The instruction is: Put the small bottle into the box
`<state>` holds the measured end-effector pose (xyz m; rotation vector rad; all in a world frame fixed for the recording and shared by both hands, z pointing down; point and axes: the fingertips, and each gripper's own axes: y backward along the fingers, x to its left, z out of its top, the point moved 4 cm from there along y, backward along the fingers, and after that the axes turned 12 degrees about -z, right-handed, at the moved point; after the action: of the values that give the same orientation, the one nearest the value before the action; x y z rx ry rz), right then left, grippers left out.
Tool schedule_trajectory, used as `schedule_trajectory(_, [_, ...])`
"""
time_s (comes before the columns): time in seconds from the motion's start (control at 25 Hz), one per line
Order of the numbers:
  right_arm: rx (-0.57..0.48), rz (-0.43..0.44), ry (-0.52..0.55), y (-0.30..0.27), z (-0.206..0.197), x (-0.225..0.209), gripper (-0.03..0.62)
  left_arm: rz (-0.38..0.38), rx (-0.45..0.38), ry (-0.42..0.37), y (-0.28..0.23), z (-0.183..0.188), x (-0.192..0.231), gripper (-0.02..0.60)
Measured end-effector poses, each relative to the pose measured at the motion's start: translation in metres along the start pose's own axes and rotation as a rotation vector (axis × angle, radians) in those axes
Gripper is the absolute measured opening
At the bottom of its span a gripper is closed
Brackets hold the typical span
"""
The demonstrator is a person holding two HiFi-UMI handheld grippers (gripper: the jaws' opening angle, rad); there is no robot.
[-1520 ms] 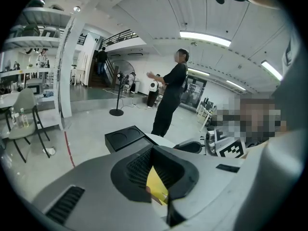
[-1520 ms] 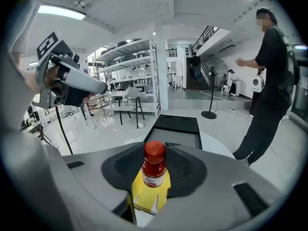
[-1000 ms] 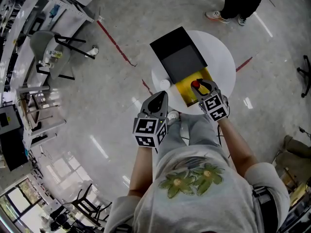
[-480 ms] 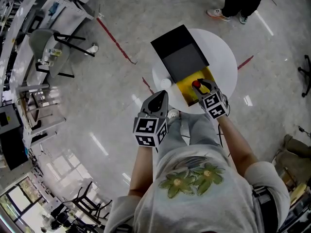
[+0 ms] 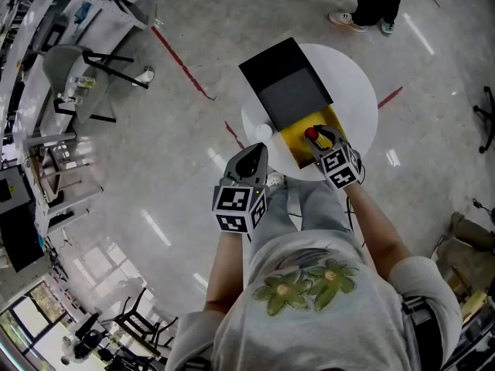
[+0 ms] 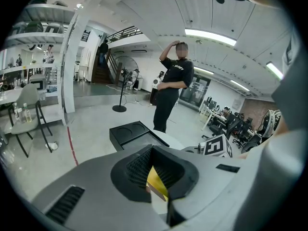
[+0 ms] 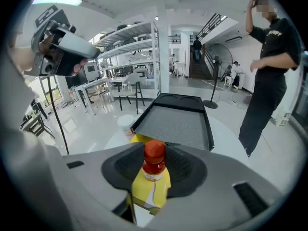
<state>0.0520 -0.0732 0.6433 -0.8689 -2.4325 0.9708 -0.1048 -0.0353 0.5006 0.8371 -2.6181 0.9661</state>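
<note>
Right now the small bottle (image 7: pixel 154 160), red-capped, is standing upright between the jaws of the right hand-held gripper (image 5: pixel 321 136), whose tips are clamping it just below the cap. It is hanging over the yellow box (image 5: pixel 295 147). Its base is hidden behind the jaws, so I cannot tell whether it is touching the box floor.

The box is sitting at the 6 o'clock part of the round white tabletop (image 5: pixel 352 91), with its near wall lying close to the rim. A black lid (image 5: pixel 274 68) is lying open and flat at the box's 12 o'clock side, reaching almost to the far rim. A small white round object (image 5: pixel 263 134) is resting just beside the box at 9 o'clock. From 1 to 4 o'clock the tabletop is showing bare white out to its edge.

The right forearm is reaching in from 5 o'clock, with its hand-held gripper tilting forward and down over the box's near wall. The left hand-held gripper (image 5: pixel 254 152) is hovering outside the rim at 8 o'clock, over the floor (image 5: pixel 178 176), angled down with its jaw tips together and nothing between them. A person (image 5: pixel 371 6) is standing on the floor beyond the tabletop at 1 o'clock.
</note>
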Motion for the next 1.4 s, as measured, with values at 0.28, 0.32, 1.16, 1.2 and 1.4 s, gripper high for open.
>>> schedule_trajectory(0.28, [0.017, -0.003, 0.024, -0.002, -0.011, -0.002, 0.137, 0.002, 0.002, 0.002, -0.003, -0.003, -0.002, 0.0])
schedule_trajectory(0.32, [0.016, -0.004, 0.025, -0.001, -0.011, -0.001, 0.137, 0.001, 0.003, 0.002, -0.002, -0.004, -0.002, 0.0])
schedule_trajectory(1.16, [0.043, 0.002, 0.061, 0.007, -0.016, 0.01, 0.152, -0.007, -0.01, -0.031, 0.006, 0.0, -0.015, 0.0])
schedule_trajectory(1.2, [0.042, 0.003, 0.057, 0.008, -0.016, 0.01, 0.152, -0.008, -0.012, -0.035, 0.007, 0.0, -0.015, 0.0])
schedule_trajectory(1.4, [0.006, -0.017, -0.03, 0.021, 0.002, 0.006, 0.164, -0.017, -0.03, -0.056, 0.015, 0.008, -0.018, 0.0])
